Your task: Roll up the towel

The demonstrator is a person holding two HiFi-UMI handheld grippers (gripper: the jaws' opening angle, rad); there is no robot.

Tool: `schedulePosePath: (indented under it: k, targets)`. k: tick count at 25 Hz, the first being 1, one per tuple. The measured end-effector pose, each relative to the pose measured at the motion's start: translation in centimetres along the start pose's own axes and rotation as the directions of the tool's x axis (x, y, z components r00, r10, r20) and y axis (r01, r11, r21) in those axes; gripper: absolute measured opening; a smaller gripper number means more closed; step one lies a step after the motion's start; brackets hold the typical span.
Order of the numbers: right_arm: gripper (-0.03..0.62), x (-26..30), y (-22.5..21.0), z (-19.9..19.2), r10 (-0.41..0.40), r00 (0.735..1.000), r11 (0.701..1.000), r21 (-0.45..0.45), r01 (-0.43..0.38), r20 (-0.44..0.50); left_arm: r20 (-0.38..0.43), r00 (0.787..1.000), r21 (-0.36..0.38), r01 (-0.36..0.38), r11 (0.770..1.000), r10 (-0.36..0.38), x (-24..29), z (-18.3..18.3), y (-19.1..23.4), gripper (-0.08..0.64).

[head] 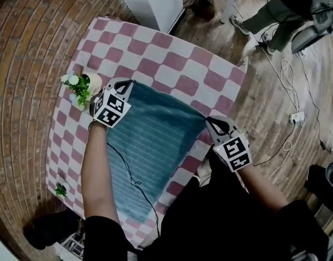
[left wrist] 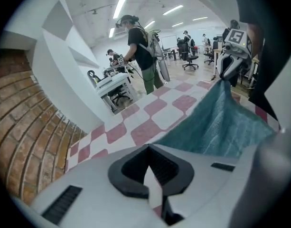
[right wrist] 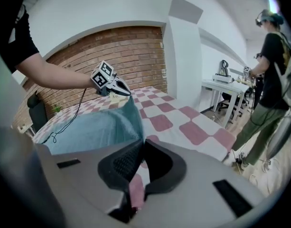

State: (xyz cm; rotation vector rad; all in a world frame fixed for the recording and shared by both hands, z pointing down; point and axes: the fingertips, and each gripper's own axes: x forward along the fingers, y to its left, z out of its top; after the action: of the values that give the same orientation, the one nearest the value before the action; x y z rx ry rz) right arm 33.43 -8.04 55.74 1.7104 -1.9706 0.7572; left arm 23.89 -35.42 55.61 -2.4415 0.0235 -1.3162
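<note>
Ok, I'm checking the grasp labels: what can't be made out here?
- Near corners of the towel: head view, under the person's arm and torso.
- Cloth inside the left tool: left gripper view, its closed jaws cover it.
- Flower pot: head view, partly behind the left tool.
</note>
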Motion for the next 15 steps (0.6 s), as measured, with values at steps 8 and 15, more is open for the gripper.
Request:
schedulePosePath:
  k: [8,15]
  targets:
    - [0.012,-3.6,5.1,0.4,-0.013,0.997,0.997,-0.078,0.019,0.076,0.058,0.994,-0.045,-0.091,0.995,0.093,-6.0,-1.7,-1.2,-0.003]
    - [0.012,-2.3,3.6,-0.7,-0.039,0.997,0.998,-0.038,0.042,0.059,-0.030,1.000,0.099,0.012,0.995,-0.009,-0.8,-0.3,-3.6,0.000]
